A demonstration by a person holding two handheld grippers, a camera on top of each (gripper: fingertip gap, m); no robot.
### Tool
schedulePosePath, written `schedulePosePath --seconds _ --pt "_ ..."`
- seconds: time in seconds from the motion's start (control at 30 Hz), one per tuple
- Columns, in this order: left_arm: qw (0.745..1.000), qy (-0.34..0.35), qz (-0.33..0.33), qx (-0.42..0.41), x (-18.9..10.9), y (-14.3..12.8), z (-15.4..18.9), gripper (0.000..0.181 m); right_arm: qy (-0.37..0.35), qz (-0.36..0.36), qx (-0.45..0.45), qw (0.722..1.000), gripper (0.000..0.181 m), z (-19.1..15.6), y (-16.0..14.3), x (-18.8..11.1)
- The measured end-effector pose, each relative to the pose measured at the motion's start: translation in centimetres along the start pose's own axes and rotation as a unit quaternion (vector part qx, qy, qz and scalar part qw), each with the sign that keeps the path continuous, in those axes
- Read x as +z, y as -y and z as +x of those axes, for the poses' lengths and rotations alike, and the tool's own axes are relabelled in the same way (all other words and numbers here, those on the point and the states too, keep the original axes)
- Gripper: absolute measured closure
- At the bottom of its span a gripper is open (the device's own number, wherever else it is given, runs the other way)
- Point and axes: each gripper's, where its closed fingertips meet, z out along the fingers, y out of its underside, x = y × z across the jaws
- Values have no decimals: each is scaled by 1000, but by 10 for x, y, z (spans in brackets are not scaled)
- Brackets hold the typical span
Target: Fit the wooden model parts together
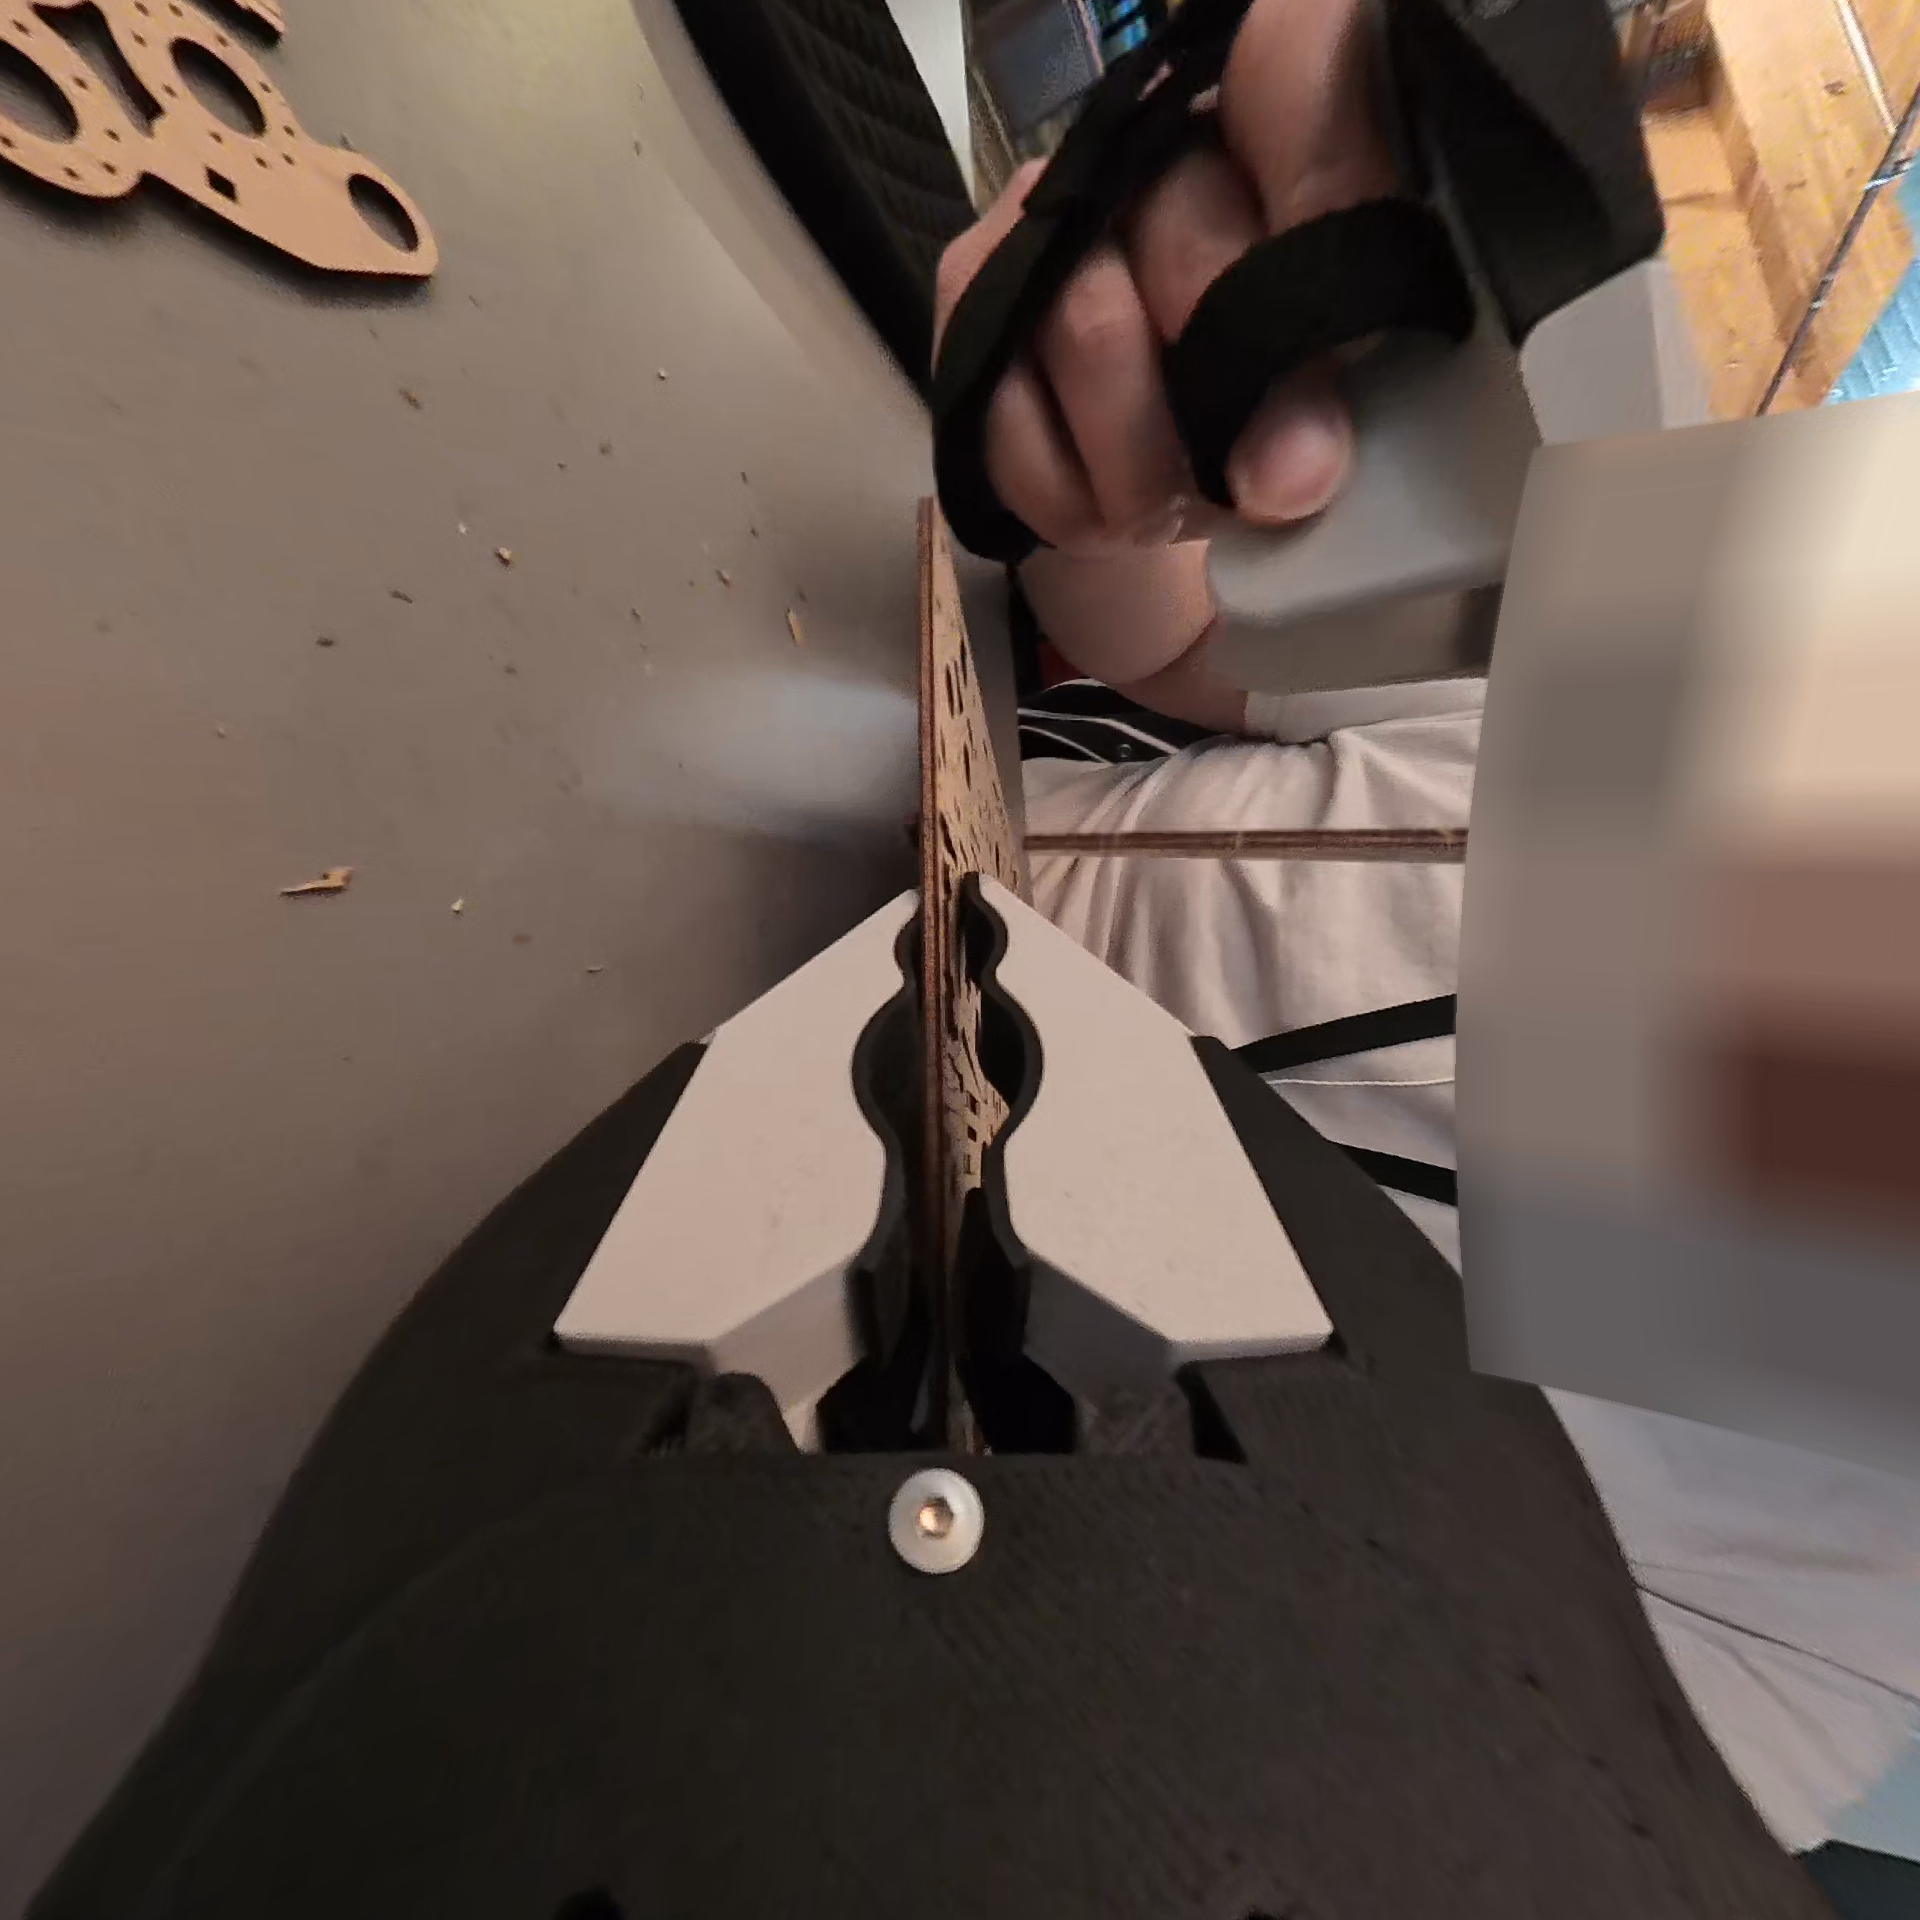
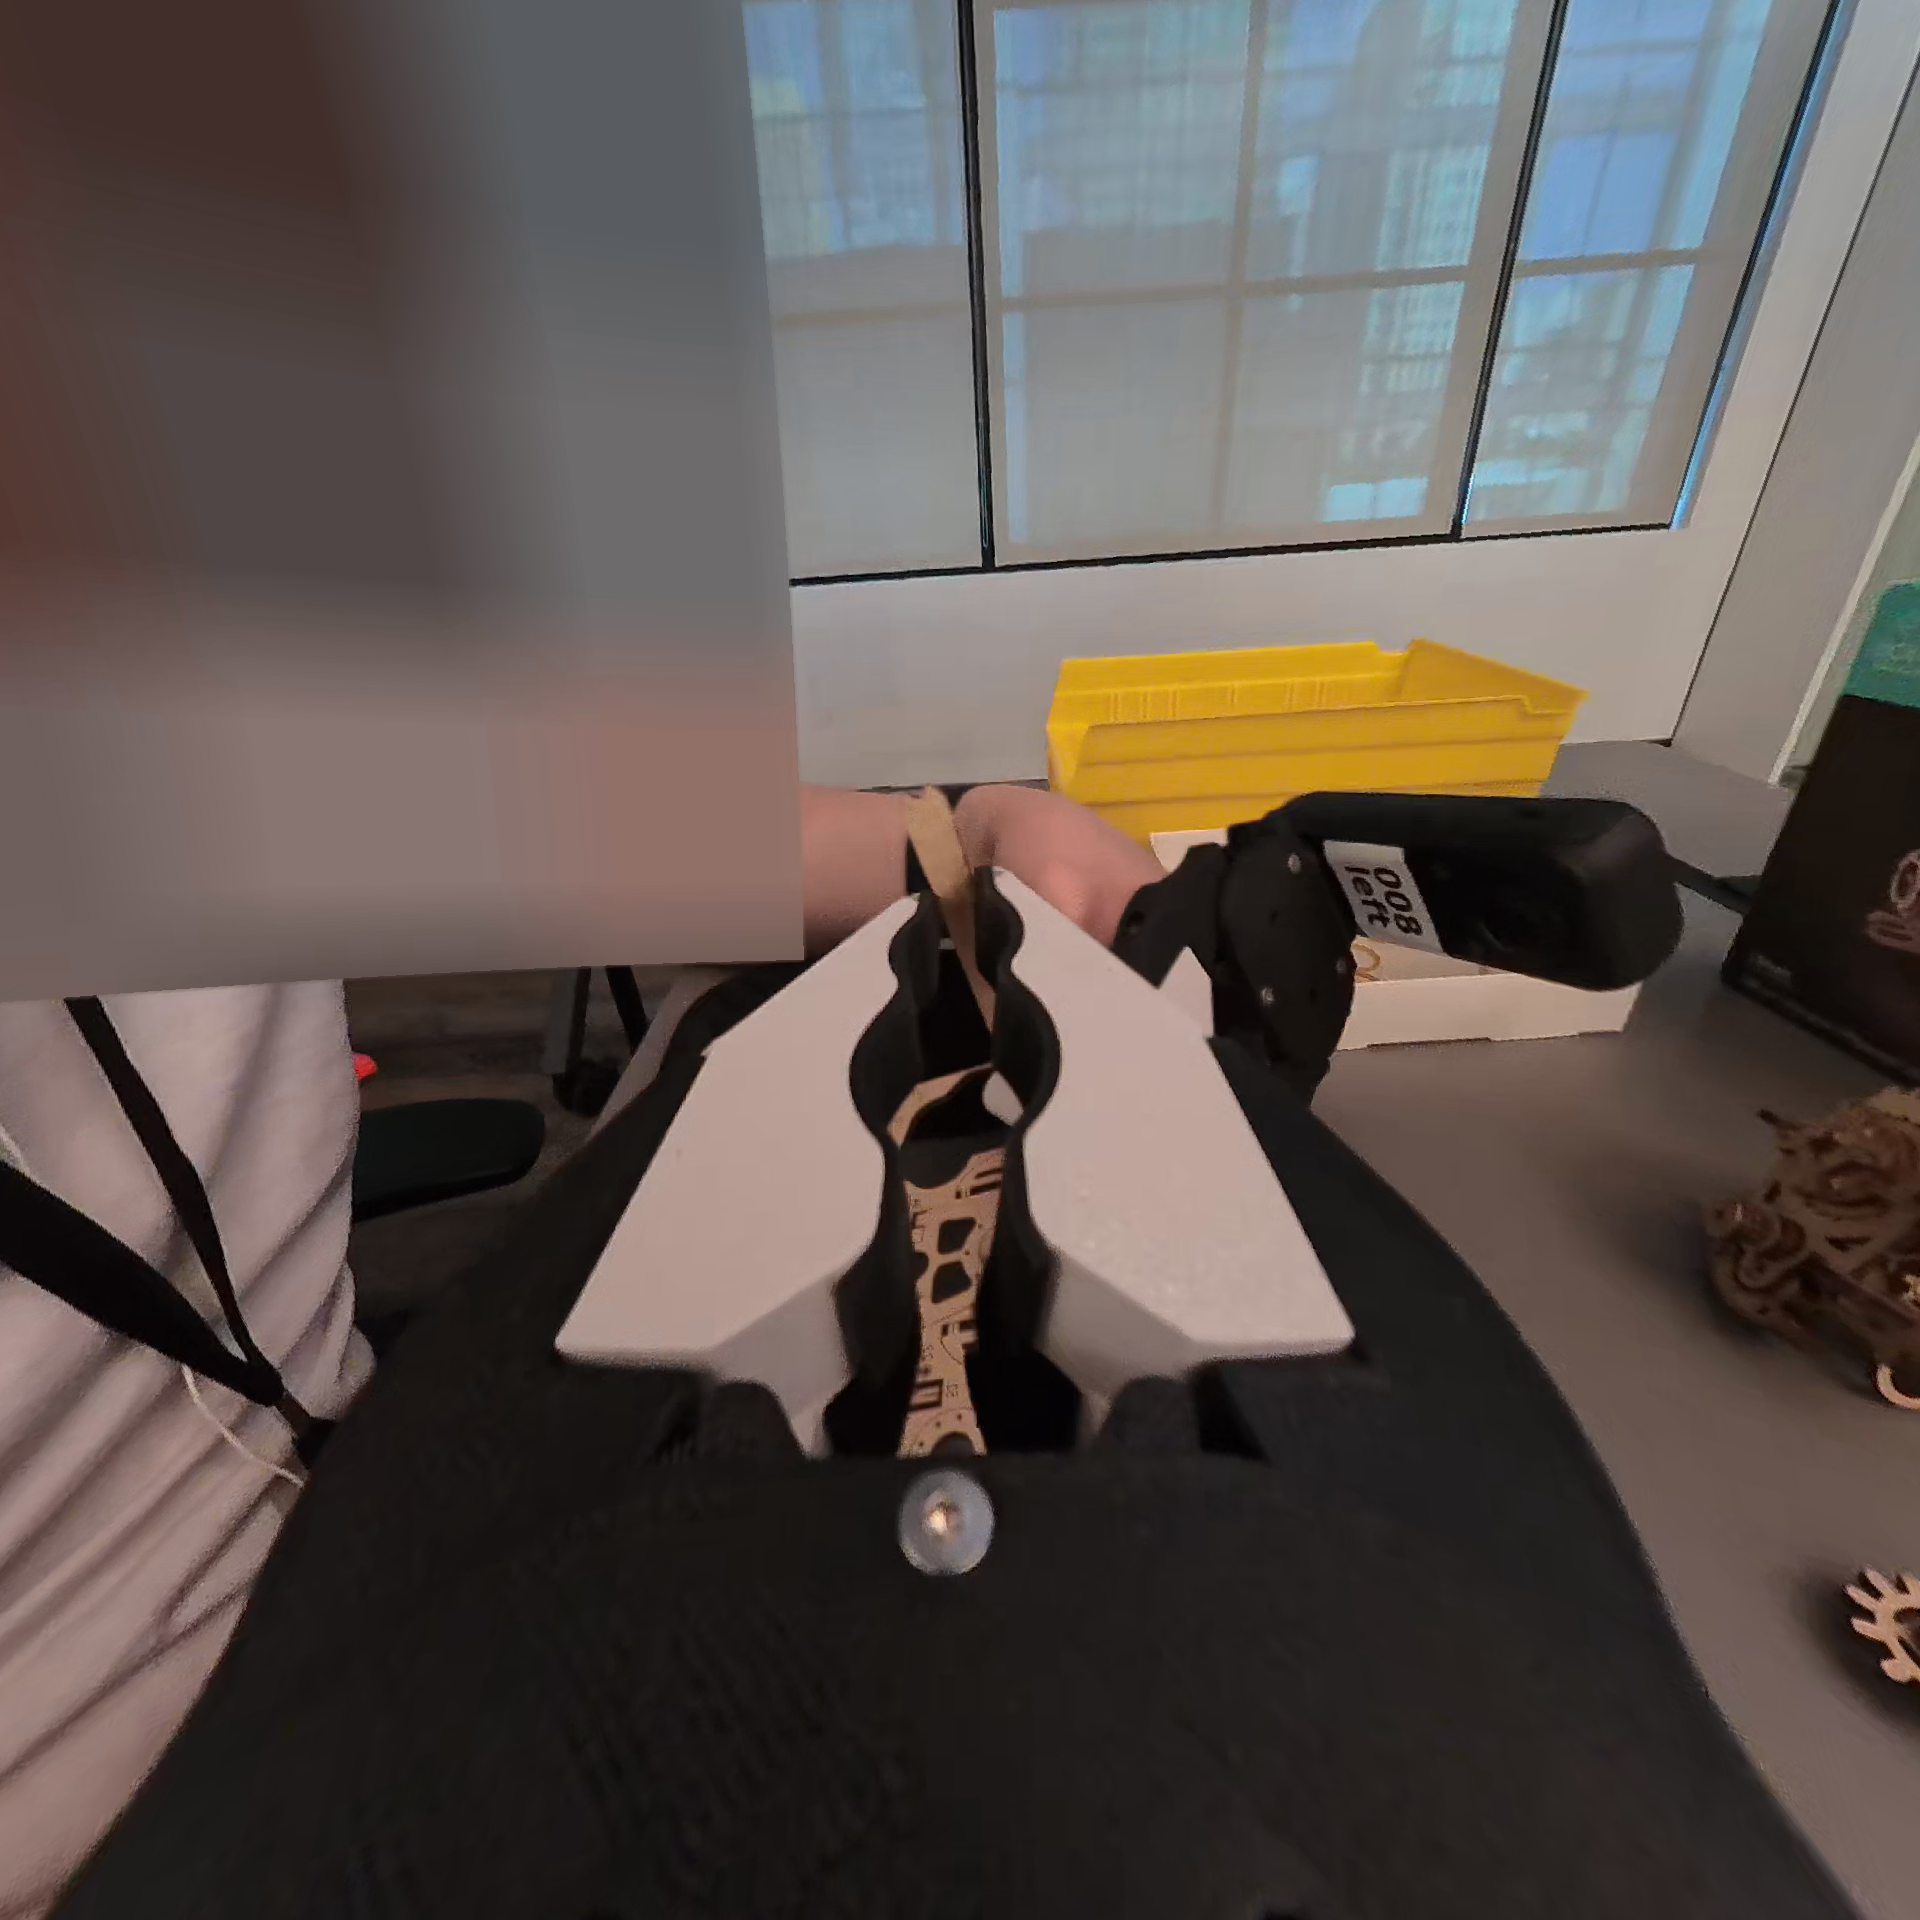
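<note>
Two thin perforated wooden sheets (image 1: 961, 790)

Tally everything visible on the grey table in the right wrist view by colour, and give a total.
Yellow: 1, the bin.
White: 1, the tray.
Dark: 1, the box.
Wood brown: 2, the assembled model and the loose gear.
Total: 5.

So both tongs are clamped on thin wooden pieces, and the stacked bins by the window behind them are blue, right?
Not quite: the stacked plastic bins are yellow, as the right wrist view shows. The rest holds: the left tongs and right tongs each grip a thin perforated wooden piece.
</note>
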Motion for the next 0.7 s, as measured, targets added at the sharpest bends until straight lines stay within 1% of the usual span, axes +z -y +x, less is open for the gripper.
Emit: schedulePosePath --seconds 0.1,0.17,0.23,0.37,0.7 --pt "1000 -4 0 2 0 0 2 179 -9 -31 -4 999 175 5 -13 1" --pt "1000 0 -3 1 0 -1 0 179 -9 -10 20 1000 175 7 -11 -4" --pt "1000 -1 -2 -2 0 -1 0 179 -9 8 17 1000 175 4 -3 -7" --pt "1000 -3 -1 -4 0 0 -1 179 -4 -6 14 1000 175 0 -4 -6" --pt "1000 -2 -1 3 -1 0 2 179 -8 -9 19 1000 175 3 -11 -5"
